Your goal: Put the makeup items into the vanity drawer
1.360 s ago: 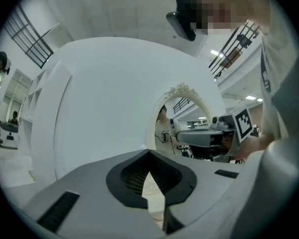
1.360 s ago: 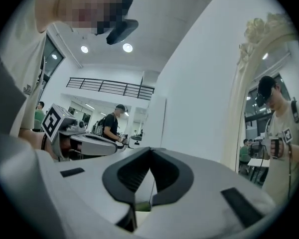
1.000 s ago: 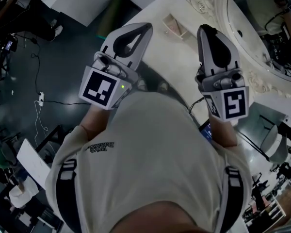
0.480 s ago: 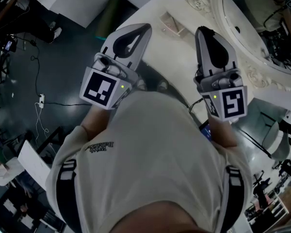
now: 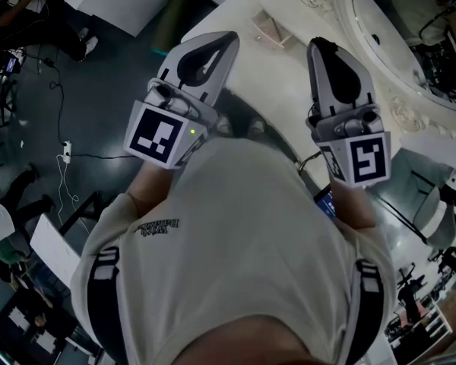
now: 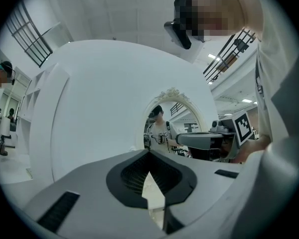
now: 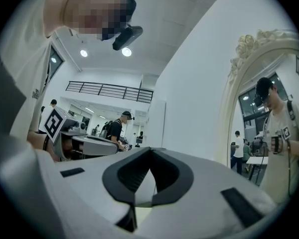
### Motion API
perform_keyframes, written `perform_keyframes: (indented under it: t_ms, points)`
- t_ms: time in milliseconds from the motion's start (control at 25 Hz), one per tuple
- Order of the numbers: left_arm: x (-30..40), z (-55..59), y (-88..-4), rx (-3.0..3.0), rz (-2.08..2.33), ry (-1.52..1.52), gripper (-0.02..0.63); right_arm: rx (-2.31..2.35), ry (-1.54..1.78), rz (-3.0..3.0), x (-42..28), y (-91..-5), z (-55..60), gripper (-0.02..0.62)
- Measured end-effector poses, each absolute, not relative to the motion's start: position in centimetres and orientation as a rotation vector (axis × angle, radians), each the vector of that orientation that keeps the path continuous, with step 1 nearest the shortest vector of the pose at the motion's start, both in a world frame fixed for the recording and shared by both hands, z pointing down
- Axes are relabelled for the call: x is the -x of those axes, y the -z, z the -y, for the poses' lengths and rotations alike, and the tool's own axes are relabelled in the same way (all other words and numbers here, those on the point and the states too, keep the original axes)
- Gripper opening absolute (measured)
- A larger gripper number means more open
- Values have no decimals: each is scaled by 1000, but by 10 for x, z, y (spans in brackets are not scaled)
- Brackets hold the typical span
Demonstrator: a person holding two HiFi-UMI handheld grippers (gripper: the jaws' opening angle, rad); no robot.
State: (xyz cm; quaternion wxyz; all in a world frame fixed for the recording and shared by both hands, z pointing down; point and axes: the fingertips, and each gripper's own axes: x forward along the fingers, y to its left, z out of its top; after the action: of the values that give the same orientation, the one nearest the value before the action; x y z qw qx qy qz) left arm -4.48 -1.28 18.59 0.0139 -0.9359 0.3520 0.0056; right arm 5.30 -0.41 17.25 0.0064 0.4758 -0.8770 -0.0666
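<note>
Makeup items: none in either claw. Left gripper (image 5: 228, 41) jaws pressed together, empty. Right gripper (image 5: 324, 47) same. Both level before chest. Beyond tips: white vanity top (image 5: 275, 78), small beige box (image 5: 272, 30) near mirror (image 5: 410, 21), possibly one item. Drawer unseen. Step: likely approach, nothing grasped yet. Next: spread jaws, reach box.

The white vanity tabletop (image 5: 280, 78) stretches away toward one o'clock. On it lie a small pale beige open box (image 5: 272, 31) at twelve o'clock and an ornate white-framed oval mirror (image 5: 414, 124) at two.
</note>
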Motion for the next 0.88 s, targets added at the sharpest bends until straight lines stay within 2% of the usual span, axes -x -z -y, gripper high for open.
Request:
perform_keyframes:
  t_ms: [400, 880]
  points:
    - [-12, 30, -213, 2997, -958, 87, 14, -1621, 177, 2583, -109, -194, 10, 2]
    - [-128, 52, -325, 3143, -732, 347, 14, -1720, -141, 2271, -211, -320, 20, 3]
